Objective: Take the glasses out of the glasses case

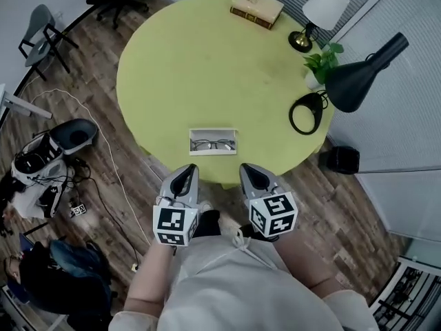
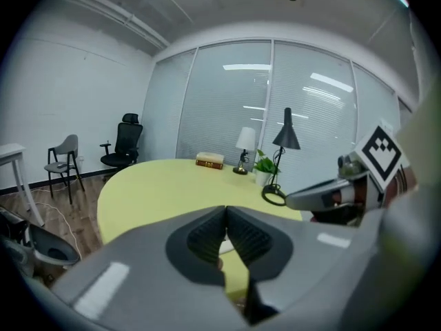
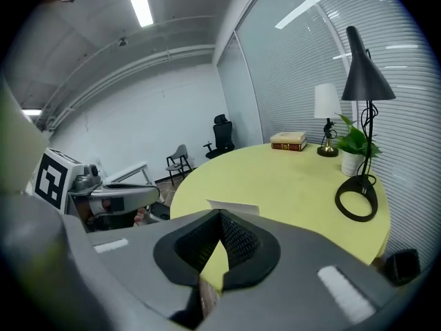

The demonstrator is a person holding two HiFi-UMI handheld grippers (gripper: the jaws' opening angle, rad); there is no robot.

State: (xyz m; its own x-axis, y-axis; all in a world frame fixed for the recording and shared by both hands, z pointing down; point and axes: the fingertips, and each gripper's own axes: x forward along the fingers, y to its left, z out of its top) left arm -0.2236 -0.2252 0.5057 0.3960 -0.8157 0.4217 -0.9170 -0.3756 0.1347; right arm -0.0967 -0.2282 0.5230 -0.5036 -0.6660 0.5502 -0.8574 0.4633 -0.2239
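Observation:
An open white glasses case (image 1: 213,142) lies near the front edge of the round yellow-green table (image 1: 193,67). Dark-rimmed glasses (image 1: 213,144) lie inside it. My left gripper (image 1: 185,176) and right gripper (image 1: 253,174) hover side by side off the table's front edge, close to my body and short of the case. Both have their jaws closed together with nothing between them. In the right gripper view the case's white edge (image 3: 234,205) shows just beyond the shut jaws (image 3: 219,214). In the left gripper view the shut jaws (image 2: 226,209) hide the case.
At the table's far side lie a book (image 1: 256,7) and a small white-shaded lamp (image 1: 322,12). A potted plant (image 1: 320,64) and a black desk lamp (image 1: 358,80) stand at the right rim. Chairs (image 1: 41,36), cables and bags (image 1: 48,164) crowd the floor on the left.

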